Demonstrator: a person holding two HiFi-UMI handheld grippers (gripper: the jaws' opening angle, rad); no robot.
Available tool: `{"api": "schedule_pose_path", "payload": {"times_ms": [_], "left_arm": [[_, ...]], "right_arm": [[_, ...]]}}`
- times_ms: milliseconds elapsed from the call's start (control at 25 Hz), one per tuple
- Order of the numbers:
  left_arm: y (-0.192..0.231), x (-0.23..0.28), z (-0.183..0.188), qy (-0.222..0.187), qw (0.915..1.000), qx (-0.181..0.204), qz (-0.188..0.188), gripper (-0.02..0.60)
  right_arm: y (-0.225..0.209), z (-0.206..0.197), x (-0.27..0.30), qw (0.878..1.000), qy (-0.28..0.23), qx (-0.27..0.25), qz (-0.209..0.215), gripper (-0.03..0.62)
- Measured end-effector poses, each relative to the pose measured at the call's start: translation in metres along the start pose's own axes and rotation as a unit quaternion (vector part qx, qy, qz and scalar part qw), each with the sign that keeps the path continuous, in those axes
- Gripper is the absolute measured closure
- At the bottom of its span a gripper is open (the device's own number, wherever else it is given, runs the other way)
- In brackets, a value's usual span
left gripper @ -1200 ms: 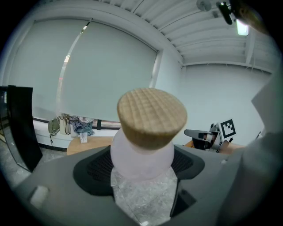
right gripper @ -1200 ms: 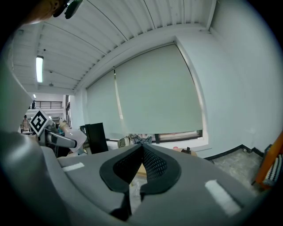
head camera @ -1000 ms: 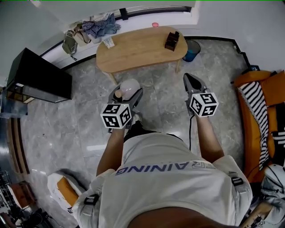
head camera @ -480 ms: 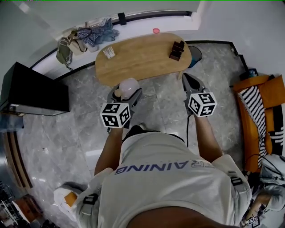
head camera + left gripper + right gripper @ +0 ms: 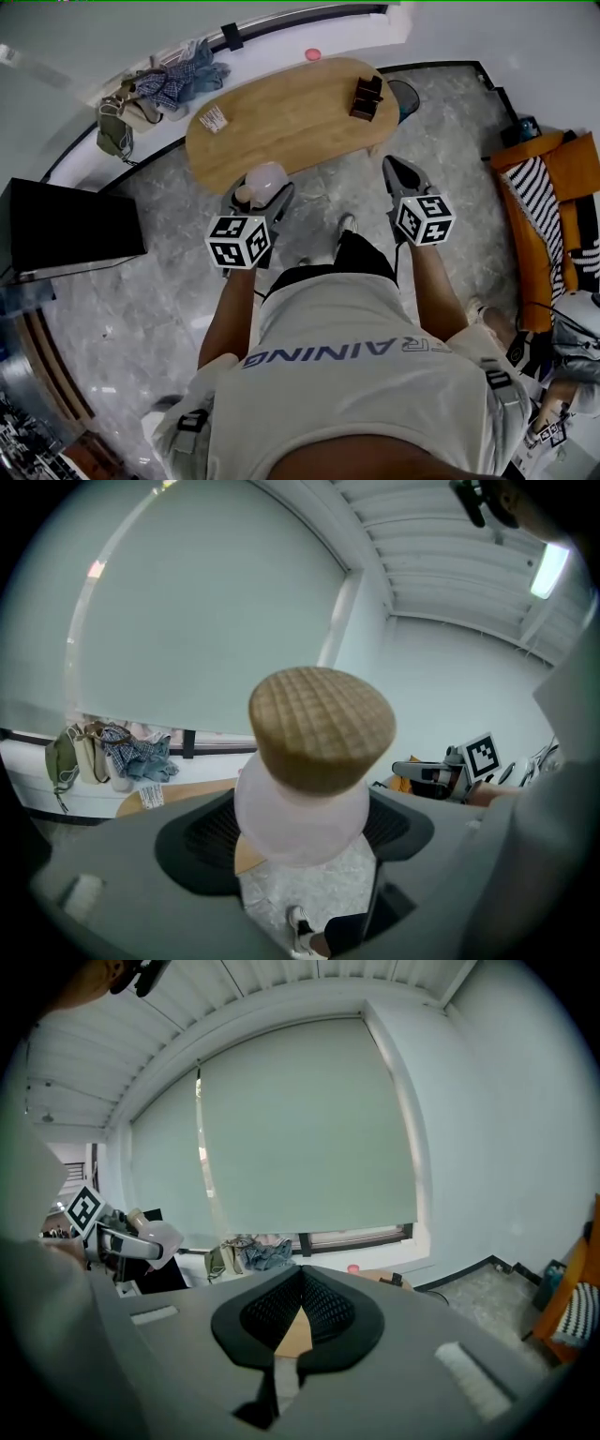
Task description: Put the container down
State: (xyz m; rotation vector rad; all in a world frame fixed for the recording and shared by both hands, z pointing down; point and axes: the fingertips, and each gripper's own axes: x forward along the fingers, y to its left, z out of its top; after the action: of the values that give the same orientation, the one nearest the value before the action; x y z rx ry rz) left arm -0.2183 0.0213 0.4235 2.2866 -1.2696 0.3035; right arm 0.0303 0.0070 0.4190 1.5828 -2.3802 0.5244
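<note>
The container (image 5: pixel 265 178) is a cloudy pinkish-white jar with a tan cork-like lid (image 5: pixel 322 726). My left gripper (image 5: pixel 262 194) is shut on it, the black pads pressing the jar's body (image 5: pixel 302 810) from both sides and holding it upright in the air. It hangs just short of the near edge of the oval wooden table (image 5: pixel 281 117). In the right gripper view the jar (image 5: pixel 159 1238) shows far left. My right gripper (image 5: pixel 395 169) is shut with nothing in it, over the floor to the right of the left one; its pads (image 5: pixel 319 1302) meet at the tip.
On the table lie a dark brown box (image 5: pixel 365 94) at the right end and a small card (image 5: pixel 214 119) at the left. A black cabinet (image 5: pixel 66 230) stands left, an orange sofa (image 5: pixel 544 206) right, bags and clothes (image 5: pixel 155 89) on the sill, a blue bin (image 5: pixel 405 94) behind the table.
The person has stepped toward the table, so both grippers now sit nearer its front edge. The left gripper still holds the jar; the right stays shut.
</note>
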Motion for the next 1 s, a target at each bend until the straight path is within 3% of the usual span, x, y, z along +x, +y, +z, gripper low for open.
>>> {"api": "schedule_pose_path", "payload": {"times_ms": [280,680,1000], "left_arm": [[0.010,0.077,0.028,0.016,0.9998,0.003,0.015,0.190],[0.009,0.224,0.096,0.022,0.9992,0.012,0.032,0.190],[0.024,0.298,0.076,0.070,0.9970,0.019,0.029,0.190]], "right_arm": [[-0.058,0.014,0.069,1.000,0.007,0.012,0.021,0.577],[-0.184,0.068,0.163,0.999,0.004,0.026,0.033,0.577],[-0.212,0.037,0.205,0.997,0.040,0.058,0.042,0.577]]}}
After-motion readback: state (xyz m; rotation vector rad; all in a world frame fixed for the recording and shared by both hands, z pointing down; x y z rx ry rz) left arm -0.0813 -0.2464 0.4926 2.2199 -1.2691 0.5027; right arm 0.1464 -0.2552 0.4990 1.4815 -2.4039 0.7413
